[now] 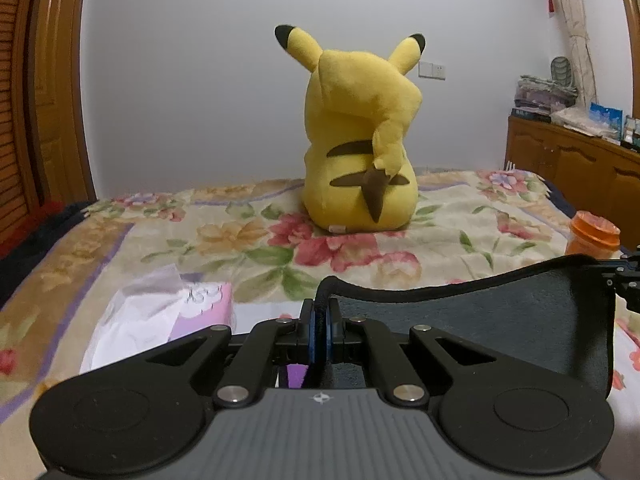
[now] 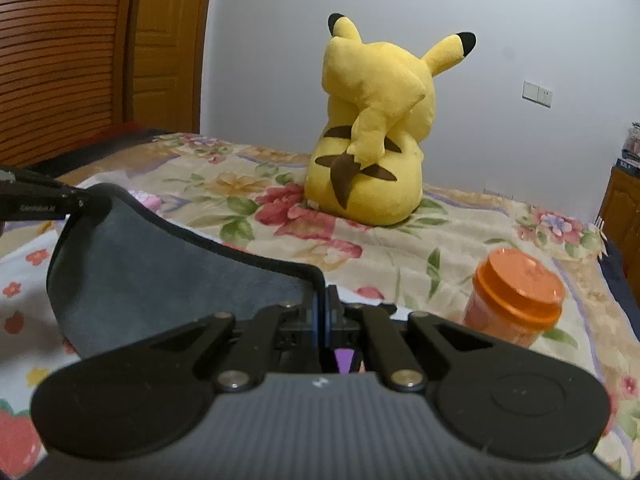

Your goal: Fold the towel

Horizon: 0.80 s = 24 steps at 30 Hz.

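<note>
Left tongs (image 1: 320,320), right tongs (image 2: 323,312), towel (image 1: 480,320) pinched between

Both views are evenly lit by soft, warm indoor light, perhaps from overhead, and nothing glares on the pale wall (image 1: 200,80) beyond the fingers. Fisheye bending curves the wooden door (image 2: 80,60) far left of the fingers and darkens the corners. The orange-lidded jar (image 2: 516,300) right of the fingers is slightly blurred, and fine detail looks soft throughout.
</note>
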Motion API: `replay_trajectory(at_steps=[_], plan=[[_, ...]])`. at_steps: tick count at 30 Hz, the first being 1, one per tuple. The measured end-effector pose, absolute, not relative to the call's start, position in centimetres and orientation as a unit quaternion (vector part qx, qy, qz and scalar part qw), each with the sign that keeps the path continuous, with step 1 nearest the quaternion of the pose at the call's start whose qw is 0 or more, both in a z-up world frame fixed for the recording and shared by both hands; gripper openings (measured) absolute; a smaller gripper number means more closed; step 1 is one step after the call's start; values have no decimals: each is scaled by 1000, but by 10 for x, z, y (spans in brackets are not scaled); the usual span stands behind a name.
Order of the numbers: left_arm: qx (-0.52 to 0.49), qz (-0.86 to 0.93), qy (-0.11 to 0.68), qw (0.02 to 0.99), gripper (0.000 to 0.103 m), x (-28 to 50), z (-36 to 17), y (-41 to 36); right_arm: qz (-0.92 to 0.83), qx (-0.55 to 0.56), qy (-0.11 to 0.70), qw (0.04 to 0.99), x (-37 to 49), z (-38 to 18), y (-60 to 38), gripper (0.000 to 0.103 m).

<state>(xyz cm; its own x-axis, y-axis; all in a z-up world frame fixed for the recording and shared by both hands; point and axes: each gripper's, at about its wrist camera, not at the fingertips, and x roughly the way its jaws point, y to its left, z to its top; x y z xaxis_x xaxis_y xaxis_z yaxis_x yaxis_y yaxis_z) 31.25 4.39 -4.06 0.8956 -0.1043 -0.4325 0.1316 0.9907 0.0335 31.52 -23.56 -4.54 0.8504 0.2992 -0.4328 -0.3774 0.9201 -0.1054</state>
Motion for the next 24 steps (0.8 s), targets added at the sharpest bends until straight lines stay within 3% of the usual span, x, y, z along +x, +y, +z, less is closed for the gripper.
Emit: replay_trajectory(at_steps=[10,24], plan=[[35,-56,202,977,8,342,-32,38,163,-106,192,962,342,-39,-228,4],[35,-42,231,971,8,388,-80,36,137,-86,239,957,394,-86,-224,4]])
